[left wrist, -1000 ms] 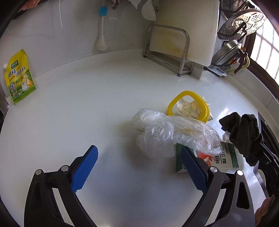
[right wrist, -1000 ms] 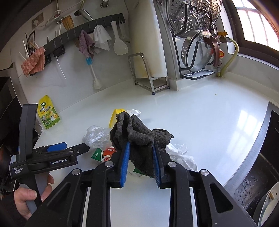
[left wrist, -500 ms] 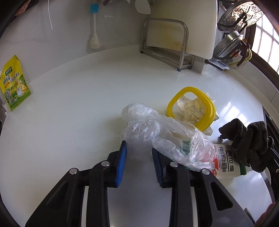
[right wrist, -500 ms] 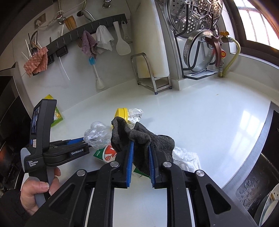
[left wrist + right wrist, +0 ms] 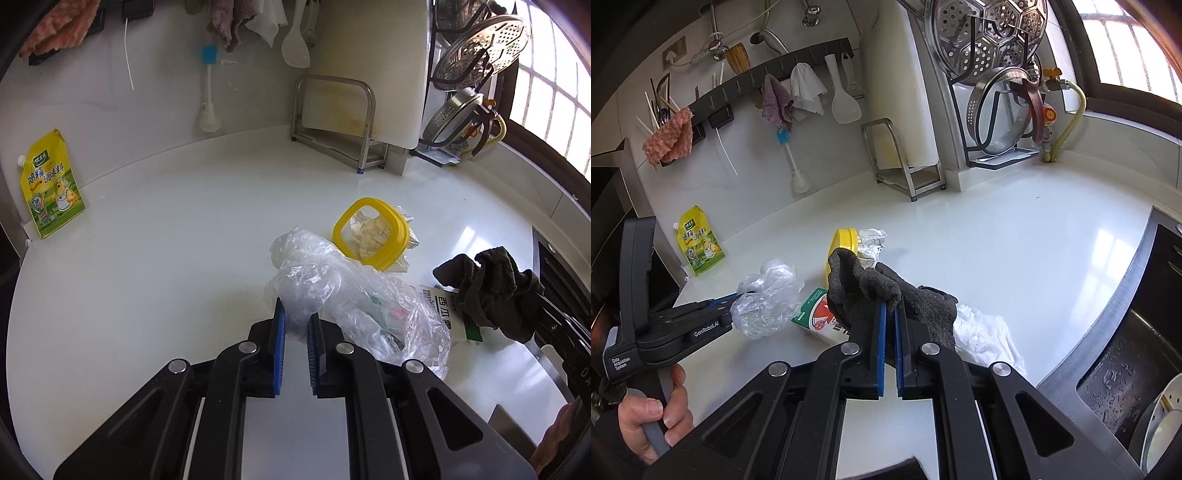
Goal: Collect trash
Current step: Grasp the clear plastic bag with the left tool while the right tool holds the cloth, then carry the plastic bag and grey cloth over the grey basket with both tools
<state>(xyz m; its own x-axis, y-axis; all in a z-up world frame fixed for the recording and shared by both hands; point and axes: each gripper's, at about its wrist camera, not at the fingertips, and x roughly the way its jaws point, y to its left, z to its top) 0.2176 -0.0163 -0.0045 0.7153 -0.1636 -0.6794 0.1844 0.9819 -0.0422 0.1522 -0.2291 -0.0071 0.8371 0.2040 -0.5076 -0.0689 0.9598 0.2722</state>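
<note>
A crumpled clear plastic bag (image 5: 351, 295) lies on the white counter (image 5: 166, 277). My left gripper (image 5: 295, 314) is closing on the bag's near end, and its blue pads press the film between them. Behind the bag sit a yellow lid ring (image 5: 371, 236) and crumpled paper (image 5: 871, 243). A green and white carton (image 5: 820, 314) lies partly under the bag. My right gripper (image 5: 891, 314) is shut on a dark grey cloth (image 5: 871, 288), held above the carton. A white crumpled tissue (image 5: 982, 332) lies to the right of the cloth.
A yellow seasoning pouch (image 5: 51, 184) leans on the back wall at the left. A metal rack (image 5: 340, 122) with a white cutting board stands at the back, steamer pans (image 5: 990, 44) beside it. The dark sink (image 5: 1126, 350) drops off at the right.
My left gripper went from wide open to closed on the near end of the plastic bag and moved in toward it. My right gripper's jaws narrowed on the dark cloth.
</note>
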